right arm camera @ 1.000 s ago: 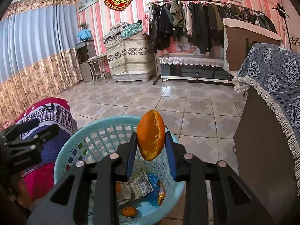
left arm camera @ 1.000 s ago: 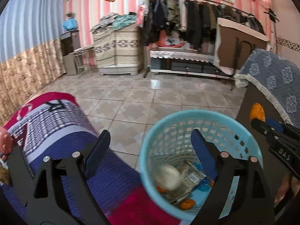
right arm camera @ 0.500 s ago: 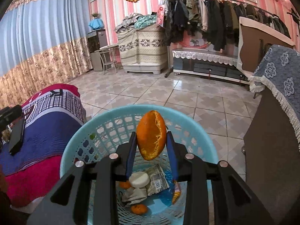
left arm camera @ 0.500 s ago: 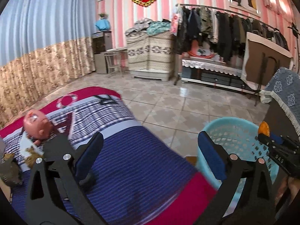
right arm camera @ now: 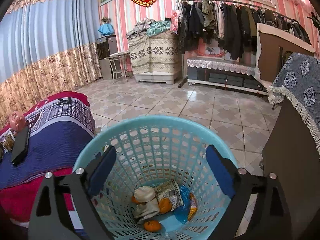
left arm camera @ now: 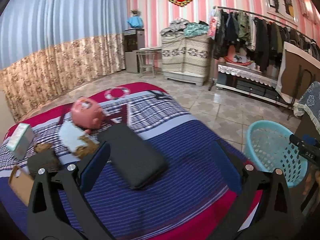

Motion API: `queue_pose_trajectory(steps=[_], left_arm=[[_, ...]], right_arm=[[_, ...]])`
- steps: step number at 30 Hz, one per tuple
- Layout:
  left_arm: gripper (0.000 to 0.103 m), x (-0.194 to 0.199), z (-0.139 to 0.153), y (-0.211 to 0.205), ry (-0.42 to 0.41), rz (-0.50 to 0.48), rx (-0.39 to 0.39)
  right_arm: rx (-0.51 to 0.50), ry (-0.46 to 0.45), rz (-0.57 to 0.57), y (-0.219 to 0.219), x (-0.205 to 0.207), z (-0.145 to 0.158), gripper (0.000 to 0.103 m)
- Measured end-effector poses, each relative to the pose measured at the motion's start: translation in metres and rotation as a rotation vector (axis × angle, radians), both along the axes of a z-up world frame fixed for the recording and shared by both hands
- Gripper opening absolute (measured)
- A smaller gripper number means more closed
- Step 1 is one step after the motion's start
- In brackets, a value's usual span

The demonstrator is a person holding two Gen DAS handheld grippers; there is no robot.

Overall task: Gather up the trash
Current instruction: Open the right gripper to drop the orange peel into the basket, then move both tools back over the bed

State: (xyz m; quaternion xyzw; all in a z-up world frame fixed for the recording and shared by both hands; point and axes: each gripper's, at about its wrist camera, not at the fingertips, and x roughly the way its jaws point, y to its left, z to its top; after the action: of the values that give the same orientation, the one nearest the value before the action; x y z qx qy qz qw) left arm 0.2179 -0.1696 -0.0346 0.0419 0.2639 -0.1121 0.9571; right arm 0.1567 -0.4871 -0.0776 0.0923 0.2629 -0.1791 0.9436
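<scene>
Over the blue laundry-style basket (right arm camera: 156,124) your right tool (right arm camera: 160,170) hangs with its jaws having just sprung wide and nothing between them; orange peel pieces (right arm camera: 152,225), a crumpled wrapper (right arm camera: 170,194) and a pale round lid (right arm camera: 144,194) lie at the basket's bottom. Your left tool (left arm camera: 160,160) is also spread fully and empty, pointing down at the bed (left arm camera: 180,170) beside the basket. What looks like remaining trash sits at the far side of the bed from the basket: brownish scraps (left arm camera: 85,150) on a pale sheet (left arm camera: 70,138), just beside the pink toy head (left arm camera: 87,113), blurred so I cannot tell what they are. Judge them light, limp and crumbly; pinch one at its thickest bunched part, gently. The black flat case (left arm camera: 134,158) between scraps and basket looks stiff and is probably not trash.
</scene>
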Motion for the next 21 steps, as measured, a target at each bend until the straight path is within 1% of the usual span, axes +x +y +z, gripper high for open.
queue_pose_trajectory(steps=[1,12,17,21], left_arm=[[0.097,-0.002,0.001,0.01,0.001,0.017,0.0],[0.097,-0.015,0.0,0.094,0.02,0.147,0.006],[0.097,-0.024,-0.002,0.131,0.021,0.203,0.021],[0.097,-0.031,-0.007,0.161,0.039,0.239,0.008]], right_arm=[[-0.003,-0.002,0.005,0.003,0.0,0.001,0.095],[-0.048,-0.001,0.075,0.048,0.0,0.011,0.098],[-0.014,-0.01,0.097,0.065,-0.003,0.015,0.098],[-0.019,0.002,0.113,0.083,-0.003,0.014,0.098]])
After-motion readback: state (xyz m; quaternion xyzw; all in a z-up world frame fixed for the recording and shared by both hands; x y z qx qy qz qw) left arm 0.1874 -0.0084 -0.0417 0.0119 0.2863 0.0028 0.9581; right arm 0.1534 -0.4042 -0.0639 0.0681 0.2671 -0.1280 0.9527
